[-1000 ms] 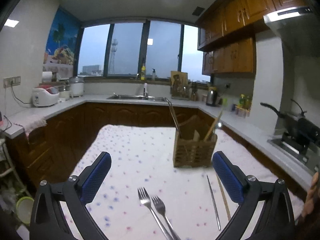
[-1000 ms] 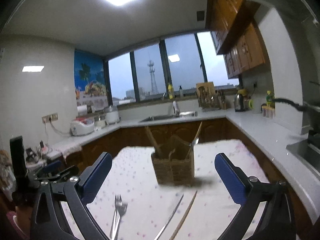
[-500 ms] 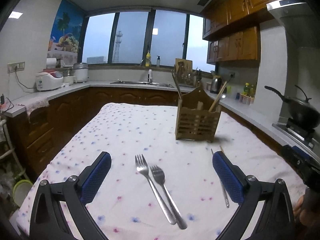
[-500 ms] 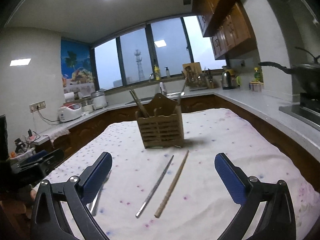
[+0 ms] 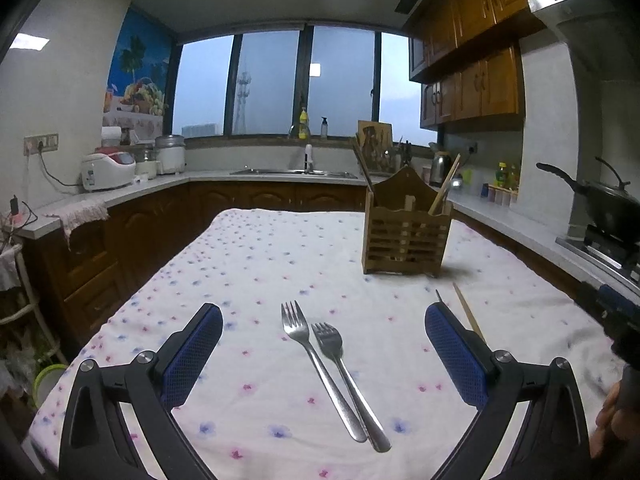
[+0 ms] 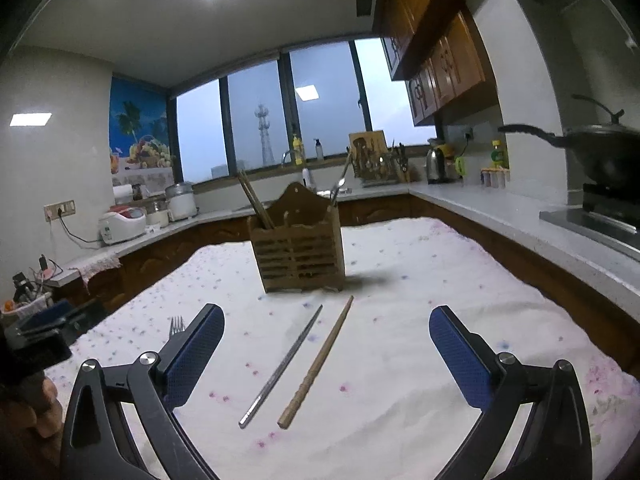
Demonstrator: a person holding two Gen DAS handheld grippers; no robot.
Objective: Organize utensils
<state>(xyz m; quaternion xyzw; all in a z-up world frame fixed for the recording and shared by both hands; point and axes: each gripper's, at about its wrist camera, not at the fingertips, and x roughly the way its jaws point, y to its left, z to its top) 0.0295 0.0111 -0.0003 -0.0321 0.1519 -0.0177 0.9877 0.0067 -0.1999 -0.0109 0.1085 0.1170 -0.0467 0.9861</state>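
Two hand-held grippers are hovering low over a kitchen bench (image 5: 248, 264) draped in a flower-dotted cloth. The left hand-held gripper (image 5: 323, 345), jaws spread wide and empty, is framing two steel forks (image 5: 332, 364) lying side by side, handles touching. The right hand-held gripper (image 6: 326, 347), equally spread, is framing a metal chopstick (image 6: 282, 366) and a wooden chopstick (image 6: 318, 362) lying just beside each other. Beyond them a slatted wooden utensil holder (image 6: 298, 250) is standing upright, chopsticks and a spoon leaning in it.
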